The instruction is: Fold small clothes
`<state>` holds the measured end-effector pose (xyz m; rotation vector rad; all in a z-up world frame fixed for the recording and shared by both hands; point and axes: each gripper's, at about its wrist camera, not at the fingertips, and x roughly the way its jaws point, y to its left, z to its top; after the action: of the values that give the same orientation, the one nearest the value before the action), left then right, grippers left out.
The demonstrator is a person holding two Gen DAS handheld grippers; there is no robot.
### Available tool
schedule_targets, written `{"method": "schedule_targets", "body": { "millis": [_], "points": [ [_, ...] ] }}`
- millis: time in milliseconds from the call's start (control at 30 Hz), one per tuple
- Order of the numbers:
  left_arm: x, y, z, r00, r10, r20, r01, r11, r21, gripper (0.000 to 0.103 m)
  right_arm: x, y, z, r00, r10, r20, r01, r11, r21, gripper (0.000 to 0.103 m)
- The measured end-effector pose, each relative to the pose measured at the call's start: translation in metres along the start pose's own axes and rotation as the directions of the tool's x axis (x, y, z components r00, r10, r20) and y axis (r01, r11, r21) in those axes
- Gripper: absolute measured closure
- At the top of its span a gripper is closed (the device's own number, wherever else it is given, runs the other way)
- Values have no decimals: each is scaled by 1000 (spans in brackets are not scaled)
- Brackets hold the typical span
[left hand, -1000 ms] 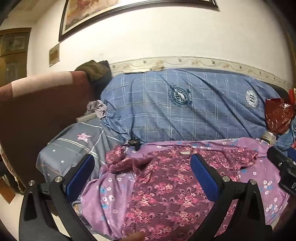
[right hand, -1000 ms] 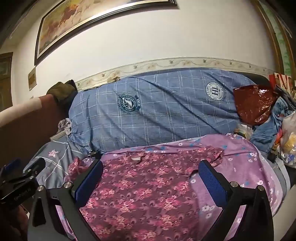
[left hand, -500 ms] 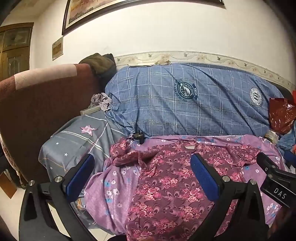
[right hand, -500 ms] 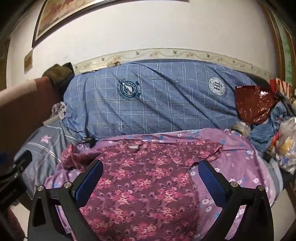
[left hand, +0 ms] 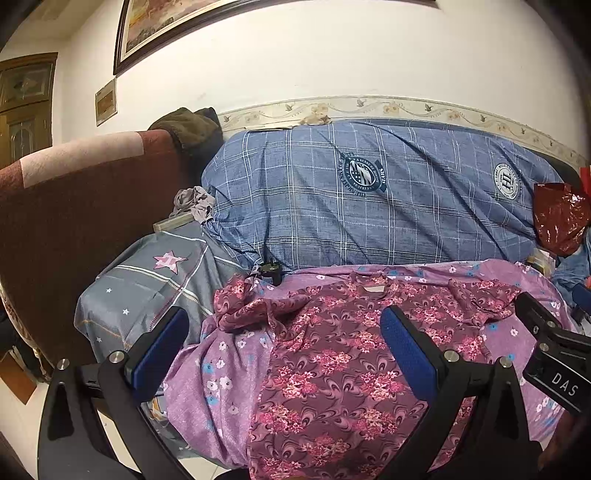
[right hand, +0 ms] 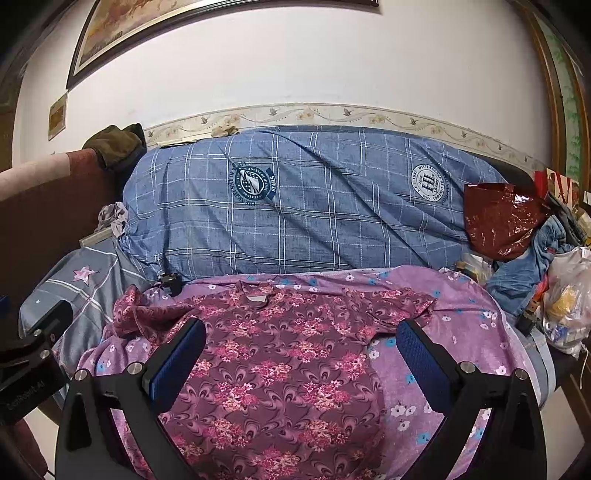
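Blouse point(right hand: 280, 354) spread flat; both tools wide open, holding nothing.

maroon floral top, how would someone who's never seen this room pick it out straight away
Find the big blue plaid bedding roll along the wall; in front of it lies a lilac sheet with small flowers. The maroon floral top is spread flat on that sheet, neckline toward the roll. It is darker than the sheet, with dense pink flower clusters and swirls.

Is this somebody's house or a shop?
Most likely a house, a living room or bedroom: a framed picture on the wall, a blue plaid quilt, and a flowery shirt spread for folding.
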<state>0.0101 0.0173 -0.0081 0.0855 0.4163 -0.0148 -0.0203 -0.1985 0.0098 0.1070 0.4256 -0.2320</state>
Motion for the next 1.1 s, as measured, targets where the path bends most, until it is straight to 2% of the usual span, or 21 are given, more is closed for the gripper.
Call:
{"method": "schedule_targets", "body": {
  "millis": [400,567,667,767,800,967,1033,1100],
  "points": [
    [2,-8,4,1000,-1,-23,1,1000,8,0,1,-4,-2,1000,-8,5,8,1000,7,1],
    [15,-18,7,999,-11,-39,11,1000,5,0,6,-7,-1,1000,-19,5,19,1000,5,1],
    [37,-26,8,995,-58,-85,58,998,-3,0,18,-9,-1,1000,-26,-10,26,1000,1,1],
    [82,-35,13,975,-136,-178,130,990,-46,0,39,-12,-4,999,-34,-32,34,999,0,1],
    [100,-38,13,969,-142,-203,133,989,-56,0,48,-14,-5,999,-31,-40,31,1000,0,1],
    [174,-50,12,971,-3,-239,-10,998,-57,0,114,-60,-23,996,20,-83,-14,997,82,1],
    [197,-58,3,982,-22,-189,17,999,-30,0,140,-95,-31,996,4,-84,8,990,143,1],
    [214,-71,-5,985,-54,-167,60,998,27,0,169,-137,-39,993,8,-121,20,973,228,1]
  ]
}}
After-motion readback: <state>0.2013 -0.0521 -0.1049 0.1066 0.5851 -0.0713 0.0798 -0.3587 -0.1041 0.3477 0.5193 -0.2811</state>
